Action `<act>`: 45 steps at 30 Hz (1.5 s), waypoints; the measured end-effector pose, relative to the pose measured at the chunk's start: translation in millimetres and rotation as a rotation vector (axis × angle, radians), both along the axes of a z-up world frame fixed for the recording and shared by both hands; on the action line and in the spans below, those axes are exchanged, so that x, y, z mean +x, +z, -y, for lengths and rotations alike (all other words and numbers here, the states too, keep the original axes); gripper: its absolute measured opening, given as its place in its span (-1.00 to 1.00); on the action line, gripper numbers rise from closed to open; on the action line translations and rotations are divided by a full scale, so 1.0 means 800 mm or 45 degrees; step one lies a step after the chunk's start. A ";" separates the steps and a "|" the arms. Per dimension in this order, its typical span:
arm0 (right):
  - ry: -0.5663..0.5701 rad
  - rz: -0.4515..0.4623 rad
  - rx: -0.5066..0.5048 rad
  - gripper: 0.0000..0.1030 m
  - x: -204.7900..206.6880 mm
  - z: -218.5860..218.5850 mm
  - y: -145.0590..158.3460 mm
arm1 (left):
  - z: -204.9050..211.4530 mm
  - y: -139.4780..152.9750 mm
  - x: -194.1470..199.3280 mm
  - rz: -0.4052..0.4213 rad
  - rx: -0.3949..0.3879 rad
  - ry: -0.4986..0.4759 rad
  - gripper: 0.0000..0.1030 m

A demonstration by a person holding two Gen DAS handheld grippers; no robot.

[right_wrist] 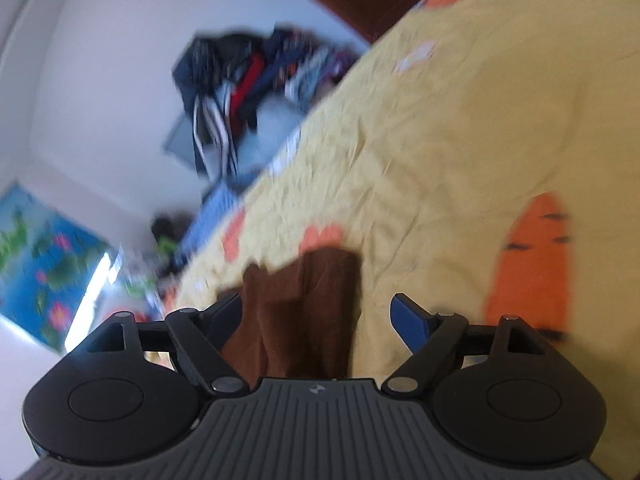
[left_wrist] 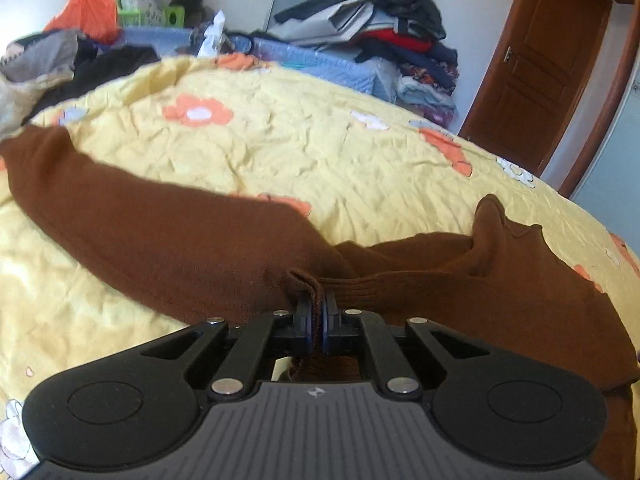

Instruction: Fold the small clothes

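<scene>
Pinching a hem fold of the brown garment (left_wrist: 192, 236), the left gripper (left_wrist: 318, 312) is shown with jaws pressed together; the garment is spread over the yellow floral bedspread (left_wrist: 320, 148) from 9 to 3 o'clock; the right gripper (right_wrist: 316, 312) is held spread above a brown fold (right_wrist: 304, 304); a clothes pile (left_wrist: 392, 28) is seen at 1 o'clock.

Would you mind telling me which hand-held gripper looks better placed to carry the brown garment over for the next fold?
Left hand-held gripper: it is shut on the brown garment's edge. The right hand-held gripper is open, gripping nothing.
</scene>
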State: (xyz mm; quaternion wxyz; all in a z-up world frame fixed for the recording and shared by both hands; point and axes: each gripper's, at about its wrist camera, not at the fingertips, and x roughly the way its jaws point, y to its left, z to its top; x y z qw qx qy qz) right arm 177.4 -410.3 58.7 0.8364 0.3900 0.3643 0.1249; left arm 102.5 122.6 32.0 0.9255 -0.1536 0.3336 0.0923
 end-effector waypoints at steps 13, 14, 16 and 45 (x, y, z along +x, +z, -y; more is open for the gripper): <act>0.088 -0.054 -0.064 0.42 0.053 -0.043 -0.015 | 0.008 -0.005 -0.009 -0.029 -0.060 -0.092 -0.87; 0.093 -0.051 -0.074 0.41 0.052 -0.043 -0.015 | 0.010 -0.012 -0.003 -0.050 -0.063 -0.093 -0.87; 0.100 -0.056 -0.086 0.41 0.053 -0.044 -0.013 | 0.012 -0.020 0.001 -0.052 -0.048 -0.078 -0.88; 0.072 -0.020 -0.394 0.36 0.034 -0.038 0.016 | -0.102 0.044 -0.043 0.150 0.075 0.171 0.74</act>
